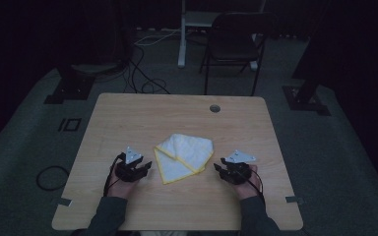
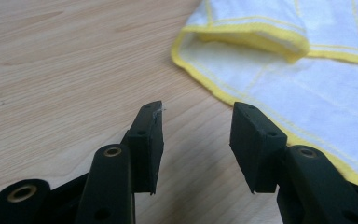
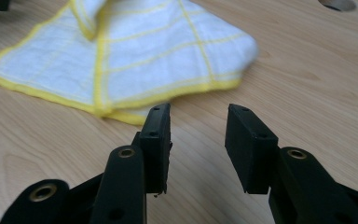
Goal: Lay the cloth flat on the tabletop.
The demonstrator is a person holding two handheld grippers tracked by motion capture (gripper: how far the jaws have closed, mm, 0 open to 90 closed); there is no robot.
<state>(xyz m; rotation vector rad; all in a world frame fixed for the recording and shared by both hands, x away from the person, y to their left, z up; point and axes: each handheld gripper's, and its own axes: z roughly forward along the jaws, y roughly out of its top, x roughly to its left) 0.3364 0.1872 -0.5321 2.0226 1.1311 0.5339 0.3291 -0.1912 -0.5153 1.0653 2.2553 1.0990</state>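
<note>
A white cloth with yellow edging [image 1: 184, 156] lies loosely folded at the middle of the wooden table [image 1: 128, 113]. My left gripper [image 1: 146, 166] rests just left of the cloth, jaws open and empty. In the left gripper view the cloth [image 2: 307, 70] spreads ahead and to the right of the left gripper [image 2: 196, 116], its yellow hem close to the right jaw. My right gripper [image 1: 218, 166] sits just right of the cloth, open with nothing between its jaws. Seen from the right gripper [image 3: 198, 114], the cloth [image 3: 135, 56] lies ahead and to the left, its hem near the left jaw.
A round cable hole [image 1: 215, 108] sits near the table's far edge, also seen as the hole [image 3: 338, 4] in the right gripper view. A black chair [image 1: 234, 46] and cables [image 1: 142, 73] are on the floor beyond the table.
</note>
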